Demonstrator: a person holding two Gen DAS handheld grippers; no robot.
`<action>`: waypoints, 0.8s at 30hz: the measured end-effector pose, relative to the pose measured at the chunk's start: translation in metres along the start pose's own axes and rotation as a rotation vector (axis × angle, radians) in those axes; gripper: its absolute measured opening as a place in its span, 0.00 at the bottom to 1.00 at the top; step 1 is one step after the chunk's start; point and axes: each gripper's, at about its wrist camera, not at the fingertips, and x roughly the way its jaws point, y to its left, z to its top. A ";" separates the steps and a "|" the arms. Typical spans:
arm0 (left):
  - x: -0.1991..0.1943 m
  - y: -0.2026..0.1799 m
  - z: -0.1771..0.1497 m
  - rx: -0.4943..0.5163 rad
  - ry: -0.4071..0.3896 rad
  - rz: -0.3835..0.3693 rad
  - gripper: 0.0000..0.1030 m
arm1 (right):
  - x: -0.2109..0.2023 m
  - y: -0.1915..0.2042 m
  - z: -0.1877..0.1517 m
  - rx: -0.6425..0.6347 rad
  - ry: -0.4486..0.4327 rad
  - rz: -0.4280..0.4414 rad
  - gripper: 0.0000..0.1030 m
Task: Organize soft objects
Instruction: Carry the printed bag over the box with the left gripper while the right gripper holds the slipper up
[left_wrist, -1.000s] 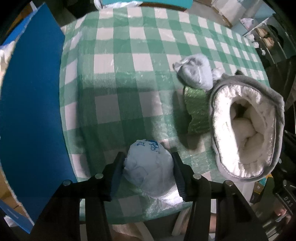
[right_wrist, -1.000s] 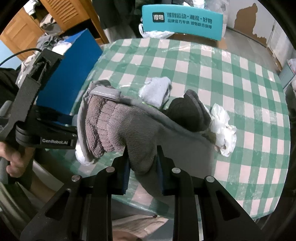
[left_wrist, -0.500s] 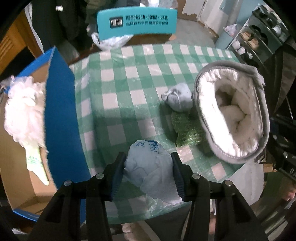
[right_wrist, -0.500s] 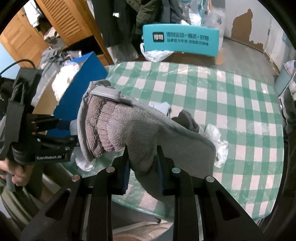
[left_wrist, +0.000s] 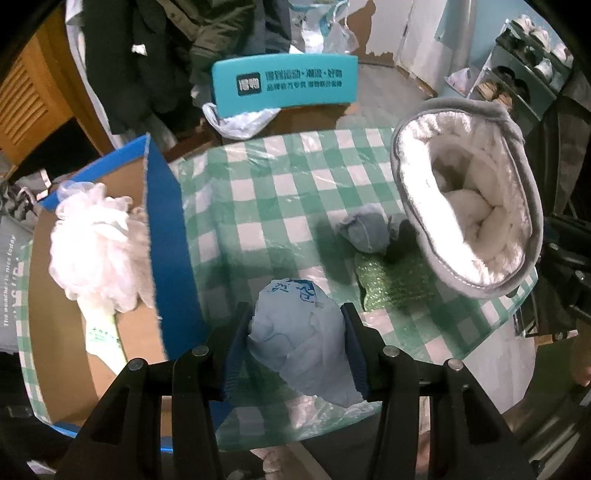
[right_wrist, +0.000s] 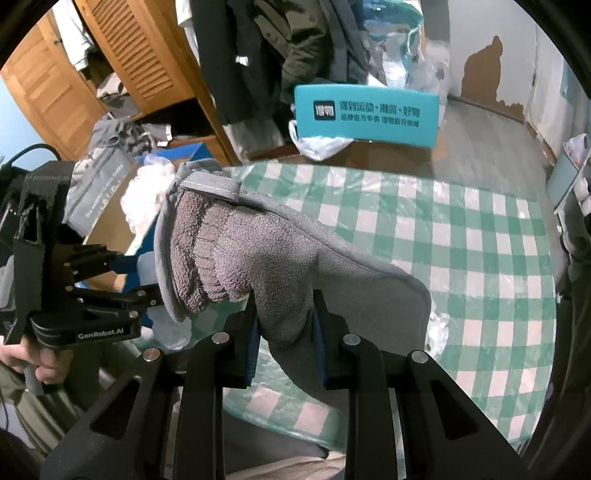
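My left gripper (left_wrist: 297, 332) is shut on a crumpled pale-blue plastic bag (left_wrist: 301, 328), held above the near edge of the green-checked table (left_wrist: 280, 192). My right gripper (right_wrist: 284, 332) is shut on a grey fleece slipper (right_wrist: 258, 251), held up over the table; its white fluffy lining shows in the left wrist view (left_wrist: 469, 210). On the table lie a balled grey sock (left_wrist: 365, 230) and a green sparkly cloth (left_wrist: 391, 284). The left gripper also shows in the right wrist view (right_wrist: 147, 273).
An open blue cardboard box (left_wrist: 162, 229) stands left of the table, holding a white mesh puff (left_wrist: 98, 243). A crumpled white bag (right_wrist: 439, 328) lies on the table's near right. A teal chair back (left_wrist: 284, 83) is behind the table.
Both grippers have risen with their loads. The left view has swung left, so the open box and its white puff have come into sight. The slipper is higher above the table.
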 end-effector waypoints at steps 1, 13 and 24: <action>-0.003 0.002 0.000 -0.001 -0.007 0.004 0.48 | -0.001 0.001 0.001 -0.001 -0.004 0.002 0.22; -0.042 0.029 0.002 -0.029 -0.100 0.049 0.48 | -0.006 0.030 0.019 -0.037 -0.044 0.027 0.22; -0.063 0.062 -0.005 -0.077 -0.140 0.055 0.48 | -0.004 0.062 0.040 -0.082 -0.061 0.043 0.22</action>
